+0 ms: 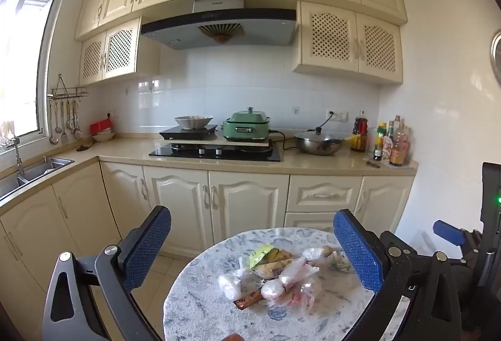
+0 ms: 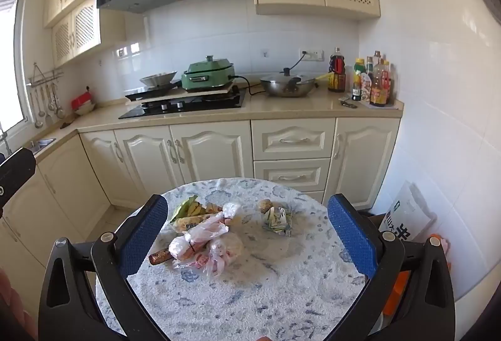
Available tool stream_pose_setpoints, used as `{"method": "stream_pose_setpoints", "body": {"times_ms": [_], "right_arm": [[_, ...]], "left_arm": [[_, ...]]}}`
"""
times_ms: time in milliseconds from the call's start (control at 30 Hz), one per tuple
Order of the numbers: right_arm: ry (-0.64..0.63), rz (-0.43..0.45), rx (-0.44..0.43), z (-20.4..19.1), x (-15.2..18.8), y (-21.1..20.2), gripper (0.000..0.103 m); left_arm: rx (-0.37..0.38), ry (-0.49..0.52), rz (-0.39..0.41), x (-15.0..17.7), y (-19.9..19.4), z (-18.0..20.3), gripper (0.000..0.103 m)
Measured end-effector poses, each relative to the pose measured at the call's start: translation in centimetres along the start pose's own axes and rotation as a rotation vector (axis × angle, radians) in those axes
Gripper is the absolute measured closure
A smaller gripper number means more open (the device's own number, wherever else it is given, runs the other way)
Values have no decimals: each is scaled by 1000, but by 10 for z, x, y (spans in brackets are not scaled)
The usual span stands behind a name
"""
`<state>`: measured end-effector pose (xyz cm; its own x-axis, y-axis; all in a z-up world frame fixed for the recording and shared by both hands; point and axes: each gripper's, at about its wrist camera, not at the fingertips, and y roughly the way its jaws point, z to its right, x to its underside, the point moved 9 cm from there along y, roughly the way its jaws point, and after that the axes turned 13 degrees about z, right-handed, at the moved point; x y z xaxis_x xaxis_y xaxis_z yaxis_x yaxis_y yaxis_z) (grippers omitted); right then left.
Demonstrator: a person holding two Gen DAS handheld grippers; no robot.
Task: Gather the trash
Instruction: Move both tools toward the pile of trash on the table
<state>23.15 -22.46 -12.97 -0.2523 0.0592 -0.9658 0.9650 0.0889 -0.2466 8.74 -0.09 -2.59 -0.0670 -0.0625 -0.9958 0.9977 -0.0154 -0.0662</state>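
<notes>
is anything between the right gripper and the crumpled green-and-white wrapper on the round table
Nothing visible is. The right gripper hangs open above the round table, and only bare tabletop lies before the crumpled wrapper. The main trash pile sits apart, left of it.

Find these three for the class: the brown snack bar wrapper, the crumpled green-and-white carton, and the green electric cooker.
brown snack bar wrapper (image 2: pixel 159 256): right wrist view, middle of the wrapper.
crumpled green-and-white carton (image 2: pixel 278 220): right wrist view, its creased front.
green electric cooker (image 1: pixel 245 128): left wrist view, front of its body.
</notes>
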Motion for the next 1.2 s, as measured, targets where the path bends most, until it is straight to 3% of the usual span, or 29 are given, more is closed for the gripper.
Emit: {"method": "stream_pose_setpoints", "body": {"times_ms": [100,333,433,800,1200], "right_arm": [[-6,5,5,0,1,0,0],[-3,15,10,-5,-9,0,0],[-1,24,6,-4,-23,-10,0],[5,64,4,0,-22,-17,0],[12,46,-20,-3,-15,-10,0]], "left_arm": [[10,-46,-19,1,6,-9,1],[-24,5,28,-4,-10,-5,1],[-23,-8,28,-6,-13,-7,1],[3,-73,22,-8,-21,-18,1],[-25,-29,32,-1,-15,-14,1]]}}
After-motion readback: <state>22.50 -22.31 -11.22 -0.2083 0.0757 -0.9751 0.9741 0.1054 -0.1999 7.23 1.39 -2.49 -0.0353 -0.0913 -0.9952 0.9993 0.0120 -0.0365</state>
